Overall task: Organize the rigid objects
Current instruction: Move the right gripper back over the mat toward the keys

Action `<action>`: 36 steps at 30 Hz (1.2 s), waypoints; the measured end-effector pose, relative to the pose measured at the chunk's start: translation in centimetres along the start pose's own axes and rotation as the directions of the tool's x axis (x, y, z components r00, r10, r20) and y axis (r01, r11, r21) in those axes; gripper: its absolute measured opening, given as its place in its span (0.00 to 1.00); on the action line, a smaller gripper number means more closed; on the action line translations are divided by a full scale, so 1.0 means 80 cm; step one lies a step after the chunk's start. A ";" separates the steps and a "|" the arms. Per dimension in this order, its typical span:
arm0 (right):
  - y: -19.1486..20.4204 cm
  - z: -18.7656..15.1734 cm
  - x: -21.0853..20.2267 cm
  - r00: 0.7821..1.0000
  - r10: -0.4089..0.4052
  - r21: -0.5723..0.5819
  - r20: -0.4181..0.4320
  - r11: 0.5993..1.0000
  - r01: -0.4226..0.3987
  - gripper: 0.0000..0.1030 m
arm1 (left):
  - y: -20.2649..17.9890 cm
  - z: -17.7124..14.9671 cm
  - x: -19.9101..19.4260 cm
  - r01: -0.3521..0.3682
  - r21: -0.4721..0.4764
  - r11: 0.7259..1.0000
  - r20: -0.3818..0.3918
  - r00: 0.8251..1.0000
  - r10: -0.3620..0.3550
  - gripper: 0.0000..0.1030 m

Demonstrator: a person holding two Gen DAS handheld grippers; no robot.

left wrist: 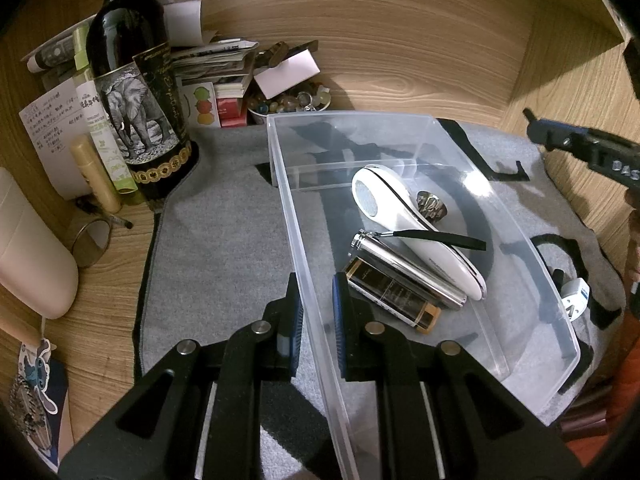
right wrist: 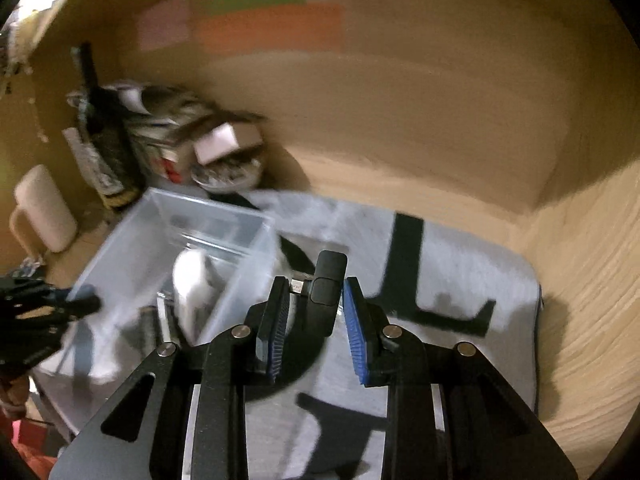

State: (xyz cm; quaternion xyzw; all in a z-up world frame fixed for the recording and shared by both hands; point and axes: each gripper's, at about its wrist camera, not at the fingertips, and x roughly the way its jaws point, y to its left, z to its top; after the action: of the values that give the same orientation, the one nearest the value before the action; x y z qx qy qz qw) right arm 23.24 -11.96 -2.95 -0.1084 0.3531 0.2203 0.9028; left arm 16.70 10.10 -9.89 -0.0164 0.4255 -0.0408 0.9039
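The clear plastic bin (left wrist: 400,152) sat on the grey mat (left wrist: 224,220) on the wooden desk (left wrist: 420,64), and it already had a few things in it: a white handheld device (left wrist: 404,224) lying diagonally, a silver flashlight (left wrist: 404,272) with a black wrist strap right beside it, a dark lighter-shaped thing with gold ends (left wrist: 390,294) touching the flashlight, and a small metal ornament (left wrist: 431,205) tucked against the far side of the white device.

The left gripper (left wrist: 316,300) straddled the bin's near-left wall, one finger outside and one inside, pads close on the thin plastic, so it looked clamped on the bin wall.

The right gripper (right wrist: 316,320) was off to the right of the bin, above the mat. It had a black car-key-looking fob (right wrist: 326,292) between its blue pads, though the right-wrist shot was pretty motion-blurred. The fob touched the right pad, with a small gap on the left side, so I couldn't tell for sure if it was squeezed or just loose in there.

A white plug (left wrist: 574,294) lay on the mat just outside the bin's right wall. Behind the bin to the left stood a wine bottle with an elephant label (left wrist: 136,92), plus a bowl of beads (left wrist: 288,100) and a stack of papers (left wrist: 216,60)
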 end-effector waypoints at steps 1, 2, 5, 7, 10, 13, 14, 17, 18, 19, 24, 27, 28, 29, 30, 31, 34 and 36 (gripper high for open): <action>0.006 0.004 -0.004 1.000 0.009 -0.015 0.017 1.000 -0.009 0.24 | 0.000 0.000 0.000 -0.001 0.001 1.000 0.000 1.000 0.001 0.12; 0.011 0.004 -0.008 1.000 0.019 -0.025 0.025 1.000 -0.018 0.24 | 0.000 0.000 0.000 -0.001 0.000 1.000 0.000 1.000 0.001 0.12; 0.029 0.006 -0.013 0.998 0.053 -0.055 0.046 0.997 -0.050 0.24 | 0.000 0.000 0.000 -0.001 0.001 1.000 0.000 1.000 0.001 0.12; 0.040 0.005 -0.014 0.996 0.069 -0.072 0.050 0.995 -0.065 0.24 | 0.000 0.000 0.000 -0.001 0.000 1.000 0.000 1.000 0.001 0.12; 0.058 0.003 -0.011 0.994 0.102 -0.098 0.044 0.990 -0.098 0.24 | 0.000 0.000 0.000 0.000 -0.001 1.000 0.000 1.000 0.000 0.12; 0.077 -0.001 -0.002 0.991 0.135 -0.132 0.018 0.983 -0.131 0.24 | 0.000 0.000 0.000 -0.001 0.001 1.000 0.000 1.000 0.001 0.12; 0.083 -0.002 0.002 0.990 0.144 -0.141 0.007 0.980 -0.141 0.24 | 0.001 0.000 0.000 -0.001 0.001 1.000 0.000 1.000 0.001 0.12; 0.099 -0.007 0.015 0.986 0.161 -0.169 -0.032 0.972 -0.164 0.24 | 0.001 0.001 -0.001 0.000 0.001 1.000 0.000 1.000 0.000 0.12; 0.103 -0.009 0.018 0.986 0.163 -0.176 -0.045 0.970 -0.169 0.24 | 0.000 0.001 -0.001 -0.001 0.001 1.000 0.000 1.000 0.001 0.12; 0.109 -0.011 0.026 0.984 0.167 -0.187 -0.068 0.966 -0.177 0.24 | 0.001 0.001 -0.001 0.000 0.001 1.000 0.001 1.000 0.000 0.12; 0.126 -0.021 0.049 0.972 0.186 -0.210 -0.144 0.954 -0.214 0.24 | 0.001 0.001 -0.001 0.002 0.000 1.000 0.002 1.000 -0.002 0.12; 0.135 -0.027 0.060 0.966 0.186 -0.227 -0.182 0.948 -0.225 0.24 | 0.001 0.001 0.000 0.003 0.000 1.000 0.003 1.000 -0.003 0.12; 0.137 -0.028 0.061 0.964 0.186 -0.229 -0.188 0.946 -0.228 0.24 | 0.001 0.001 0.000 0.003 0.001 1.000 0.003 1.000 -0.003 0.12; 0.139 -0.029 0.062 0.962 0.189 -0.232 -0.196 0.945 -0.233 0.25 | 0.001 0.001 0.000 0.002 0.002 1.000 0.003 1.000 -0.002 0.12; 0.140 -0.031 0.063 0.960 0.194 -0.231 -0.203 0.943 -0.240 0.25 | 0.000 0.001 0.000 0.001 0.003 1.000 0.003 1.000 -0.001 0.12; 0.140 -0.031 0.064 0.958 0.198 -0.230 -0.208 0.942 -0.245 0.25 | -0.001 0.001 0.000 0.000 0.004 1.000 0.003 1.000 0.000 0.12; 0.144 -0.035 0.066 0.956 0.194 -0.240 -0.219 0.939 -0.245 0.25 | -0.001 0.001 0.000 0.000 0.004 1.000 0.003 1.000 0.000 0.12; 0.144 -0.035 0.064 0.958 0.189 -0.245 -0.216 0.939 -0.241 0.25 | -0.001 0.001 0.000 -0.001 0.004 1.000 0.004 1.000 0.001 0.12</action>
State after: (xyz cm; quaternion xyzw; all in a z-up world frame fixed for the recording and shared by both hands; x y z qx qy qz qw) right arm 19.46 -1.13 -8.93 -0.2109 0.4140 0.3526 0.8123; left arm 16.77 10.03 -9.85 -0.0144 0.4236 -0.0414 0.9048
